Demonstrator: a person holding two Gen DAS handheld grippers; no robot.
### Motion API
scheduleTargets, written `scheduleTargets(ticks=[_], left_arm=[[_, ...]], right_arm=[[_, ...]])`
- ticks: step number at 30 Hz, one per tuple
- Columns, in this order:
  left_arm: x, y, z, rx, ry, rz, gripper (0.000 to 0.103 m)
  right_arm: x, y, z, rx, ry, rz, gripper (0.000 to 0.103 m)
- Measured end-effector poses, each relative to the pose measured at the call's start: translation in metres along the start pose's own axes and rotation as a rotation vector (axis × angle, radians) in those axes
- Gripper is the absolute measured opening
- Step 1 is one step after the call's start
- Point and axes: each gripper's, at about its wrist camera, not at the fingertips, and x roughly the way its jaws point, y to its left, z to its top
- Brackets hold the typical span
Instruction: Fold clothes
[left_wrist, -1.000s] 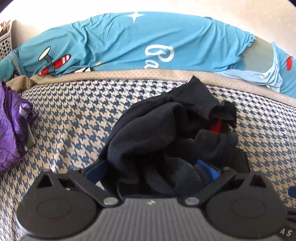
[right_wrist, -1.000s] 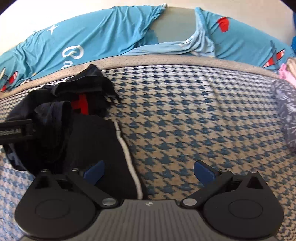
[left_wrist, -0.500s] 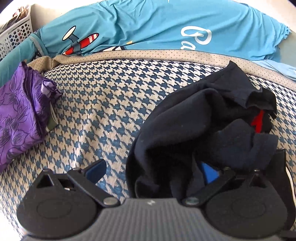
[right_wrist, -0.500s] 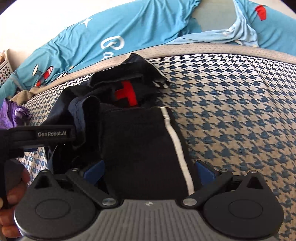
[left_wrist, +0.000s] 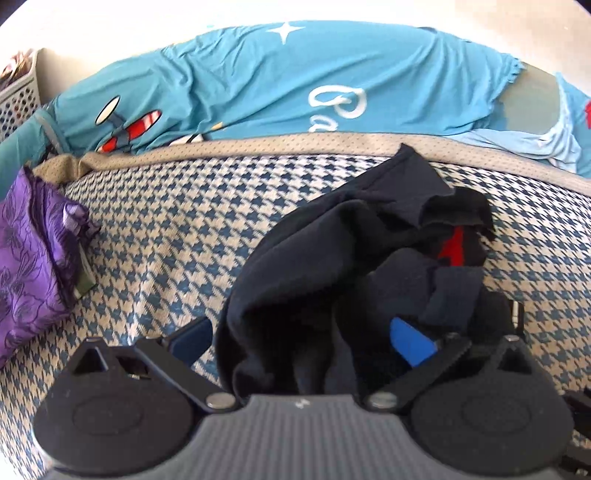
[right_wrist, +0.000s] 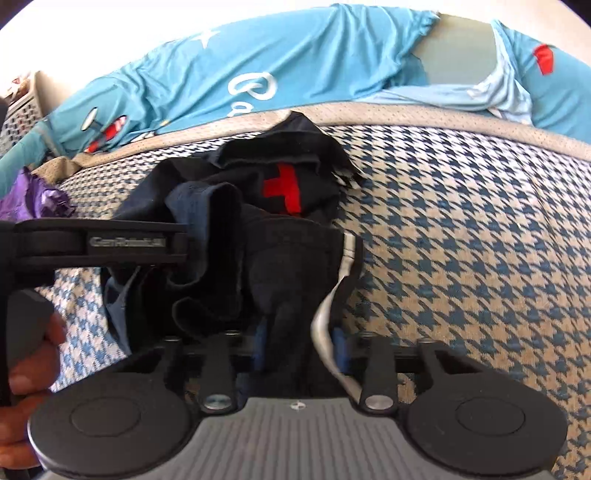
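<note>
Left tool (left_wrist: 301, 338) jaws spread, right tool (right_wrist: 301, 345) jaws closing

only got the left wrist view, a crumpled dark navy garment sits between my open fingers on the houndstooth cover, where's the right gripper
observer: The right gripper is at the near edge of that crumpled dark navy garment. Its jaws are closing with the cloth between them.
operator: which part of it is in there
observer: An edge with a white stripe. The stripe runs down between the two blue pads.
operator: and the red bit near the top
observer: In the right wrist view it shows as a red cross printed on the upper fold.
</note>
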Motion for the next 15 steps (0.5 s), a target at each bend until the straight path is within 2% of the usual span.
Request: scheduleTargets(ticks=[4,8,15], left_arm=[[-0.002,-0.004,0.0,0.014,-0.01,-0.017,0.103],[0.0,0.0,0.001,-0.004,-0.005,-0.019,0.103],[0.005,-0.004,-0.001,0.022,0.016,0.02,0.103]], right_arm=[[-0.005,0.004,-0.001,-0.033,-0.029,-0.026,0.017],[-0.013,-0.006,-0.001,0.018,-0.067,-0.065,0.015],[-0.024,-0.018,0.003,0.052,-0.121,-0.192,0.014]])
